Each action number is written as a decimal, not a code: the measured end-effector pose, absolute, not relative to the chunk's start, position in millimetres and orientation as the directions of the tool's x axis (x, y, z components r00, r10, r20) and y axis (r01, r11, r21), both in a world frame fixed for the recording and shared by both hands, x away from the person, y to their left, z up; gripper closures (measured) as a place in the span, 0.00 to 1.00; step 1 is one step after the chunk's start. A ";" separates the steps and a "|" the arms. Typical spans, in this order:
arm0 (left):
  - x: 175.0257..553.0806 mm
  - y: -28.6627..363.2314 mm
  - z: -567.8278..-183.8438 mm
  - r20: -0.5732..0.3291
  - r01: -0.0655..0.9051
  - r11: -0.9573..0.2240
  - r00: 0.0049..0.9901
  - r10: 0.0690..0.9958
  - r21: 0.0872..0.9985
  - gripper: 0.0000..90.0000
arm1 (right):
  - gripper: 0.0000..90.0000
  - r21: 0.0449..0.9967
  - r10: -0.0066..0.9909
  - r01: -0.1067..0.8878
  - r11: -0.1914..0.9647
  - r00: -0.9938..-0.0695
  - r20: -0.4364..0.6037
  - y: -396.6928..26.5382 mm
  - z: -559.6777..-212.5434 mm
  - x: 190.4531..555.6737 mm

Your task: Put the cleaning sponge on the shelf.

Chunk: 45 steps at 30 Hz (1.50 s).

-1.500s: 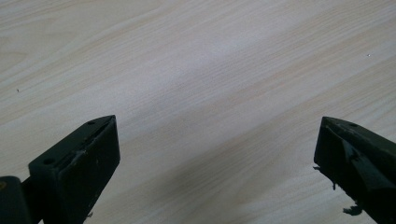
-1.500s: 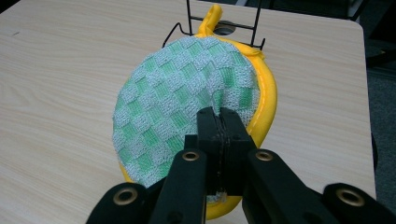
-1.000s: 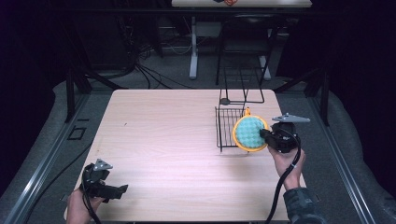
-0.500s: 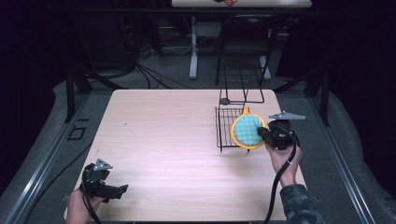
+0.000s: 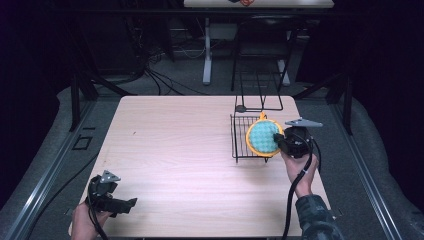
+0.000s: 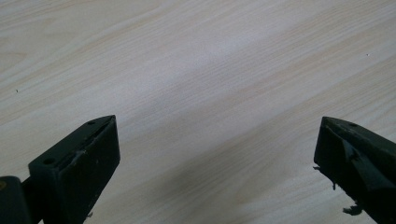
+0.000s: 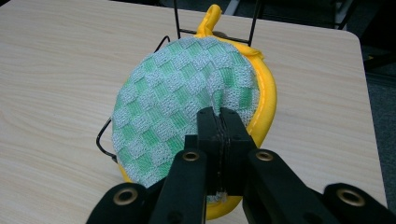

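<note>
While the round green-checked pot holder (image 7: 187,112) with its yellow rim hangs over the wire rack (image 5: 242,137) near the table's (image 5: 175,150) right edge, we keep the right gripper (image 7: 218,122) pinched tight on its fabric — and should lower it squarely between the wires. Our left gripper (image 6: 215,154) rests wide open, holding nothing, at the near-left corner.

Each hand carries a black claw with a grey three-cornered plate on top and a black cable trailing from it: the left claw (image 5: 131,203) and the right claw (image 5: 276,142). Seen close, the left claw's blocky black fingers (image 6: 74,168) are scuffed, with small screw holes, while the right claw's linkage arms carry brass-coloured rivets. The right forearm wears a dark, mottled sleeve (image 5: 315,219).
</note>
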<state>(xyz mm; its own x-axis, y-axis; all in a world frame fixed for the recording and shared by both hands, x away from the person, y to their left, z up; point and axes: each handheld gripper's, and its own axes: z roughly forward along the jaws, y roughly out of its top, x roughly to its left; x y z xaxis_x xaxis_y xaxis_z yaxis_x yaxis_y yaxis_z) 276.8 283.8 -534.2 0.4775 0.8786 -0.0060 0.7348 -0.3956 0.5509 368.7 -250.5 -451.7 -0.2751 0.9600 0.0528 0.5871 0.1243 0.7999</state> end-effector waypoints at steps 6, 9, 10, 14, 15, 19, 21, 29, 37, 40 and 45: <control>276.7 284.0 -533.8 -0.006 0.735 -0.396 0.478 0.878 0.550 0.00 | 0.99 0.802 0.961 0.584 0.124 -0.272 0.050 -246.9 -453.3 373.0; 276.5 283.5 -534.1 -0.006 0.735 -0.397 0.478 0.878 0.550 0.00 | 0.99 0.809 0.961 0.574 0.128 -0.273 0.042 -243.9 -453.8 374.8; 276.7 283.5 -534.0 -0.004 0.732 -0.400 0.481 0.876 0.551 0.00 | 0.99 0.813 0.961 0.569 0.125 -0.272 0.043 -242.6 -454.1 375.4; 276.7 283.8 -533.7 -0.005 0.734 -0.397 0.479 0.878 0.552 0.00 | 0.99 0.809 0.960 0.572 0.133 -0.277 0.037 -239.0 -455.2 377.8; 276.7 283.8 -533.7 -0.005 0.733 -0.397 0.479 0.878 0.552 0.00 | 0.99 0.807 0.960 0.574 0.138 -0.279 0.035 -238.4 -455.5 378.4; 276.7 283.7 -533.8 -0.006 0.734 -0.398 0.480 0.877 0.551 0.00 | 0.99 0.807 0.959 0.574 0.137 -0.280 0.037 -236.0 -457.1 381.1; 276.7 283.7 -533.8 -0.006 0.734 -0.397 0.480 0.877 0.550 0.00 | 0.99 0.807 0.960 0.574 0.139 -0.279 0.034 -235.8 -457.4 381.7; 276.6 282.8 -534.5 -0.001 0.732 -0.398 0.479 0.878 0.553 0.00 | 0.99 0.799 0.961 0.586 0.135 -0.275 0.039 -233.0 -460.6 386.4; 276.7 282.8 -534.2 -0.005 0.732 -0.399 0.481 0.877 0.551 0.00 | 0.99 0.798 0.962 0.589 0.123 -0.268 0.050 -232.2 -463.0 389.9; 276.7 282.9 -534.2 -0.004 0.732 -0.400 0.482 0.876 0.551 0.00 | 0.99 0.800 0.963 0.587 0.124 -0.267 0.046 -231.9 -464.3 391.9; 276.9 282.9 -534.1 -0.003 0.731 -0.403 0.484 0.875 0.551 0.00 | 0.98 0.797 0.963 0.591 0.123 -0.265 0.048 -230.6 -465.5 393.7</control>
